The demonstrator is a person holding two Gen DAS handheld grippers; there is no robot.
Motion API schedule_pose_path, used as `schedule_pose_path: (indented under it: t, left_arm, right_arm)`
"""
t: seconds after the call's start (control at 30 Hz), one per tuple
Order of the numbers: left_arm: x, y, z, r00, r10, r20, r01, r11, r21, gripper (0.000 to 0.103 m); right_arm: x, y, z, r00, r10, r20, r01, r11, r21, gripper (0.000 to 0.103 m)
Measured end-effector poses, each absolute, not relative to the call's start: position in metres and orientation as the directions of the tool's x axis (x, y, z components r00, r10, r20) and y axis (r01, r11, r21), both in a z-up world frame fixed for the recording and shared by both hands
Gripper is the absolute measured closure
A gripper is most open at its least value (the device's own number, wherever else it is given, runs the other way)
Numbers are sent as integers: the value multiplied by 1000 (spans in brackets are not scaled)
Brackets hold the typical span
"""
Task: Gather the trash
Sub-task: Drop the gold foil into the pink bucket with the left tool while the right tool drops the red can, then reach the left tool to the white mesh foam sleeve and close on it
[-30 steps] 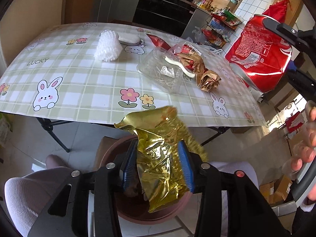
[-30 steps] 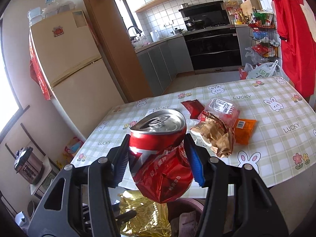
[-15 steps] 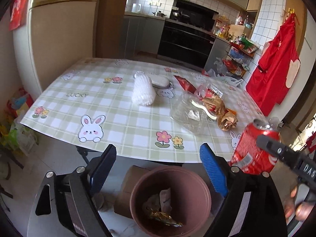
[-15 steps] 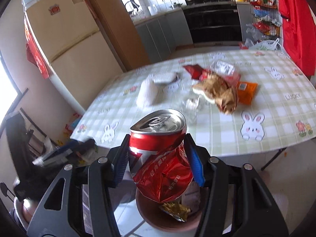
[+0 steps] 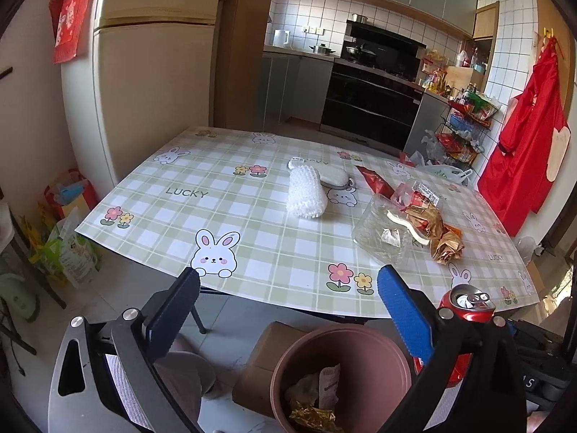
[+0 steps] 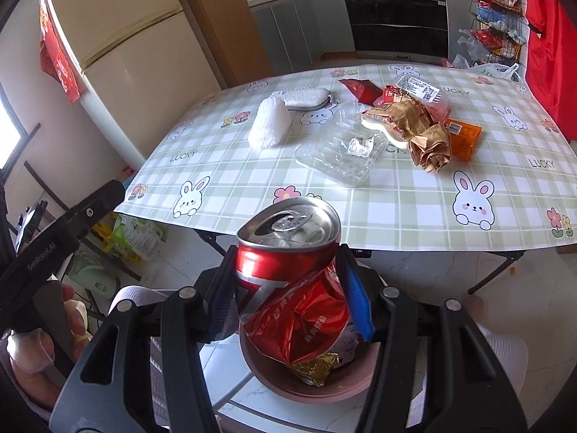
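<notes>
Crushed red can (image 6: 288, 281) upright above the pink bin (image 6: 310, 389), gold wrapper (image 6: 317, 370) inside it

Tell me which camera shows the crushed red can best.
Right wrist view: the crushed red can fills the centre, clamped in the right gripper. The left wrist view shows only its top behind a blue pad.

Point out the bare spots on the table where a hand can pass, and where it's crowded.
Bare: the table's near strip in front of the clear plastic tray, and its whole side out past the white foam sleeve. Crowded: wrappers piled behind and beside the tray.
</notes>
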State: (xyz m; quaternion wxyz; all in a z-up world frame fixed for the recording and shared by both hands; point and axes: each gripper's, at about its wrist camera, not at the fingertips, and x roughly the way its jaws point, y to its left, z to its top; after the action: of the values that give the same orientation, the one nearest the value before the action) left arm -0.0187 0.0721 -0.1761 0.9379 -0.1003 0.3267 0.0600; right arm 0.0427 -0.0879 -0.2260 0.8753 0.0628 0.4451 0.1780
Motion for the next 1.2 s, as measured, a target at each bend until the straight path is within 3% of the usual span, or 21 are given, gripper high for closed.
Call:
schedule_pose_path:
  t: [0.3, 0.63, 1.2]
  left_arm:
    - [-18, 76, -179, 773, 62, -631, -201, 968, -151, 6]
    - [-18, 76, -177, 779, 60, -624, -197, 968, -153, 6]
    - [-12, 70, -182, 777, 28, -629, -161, 974, -156, 6]
  right_arm:
    - [46, -84, -226, 536, 350, -768, -257, 935, 246, 45]
    - [46, -85, -219, 563, 324, -760, -248, 944, 218, 9]
    - [58, -104, -212, 624, 228, -747, -174, 973, 151, 6]
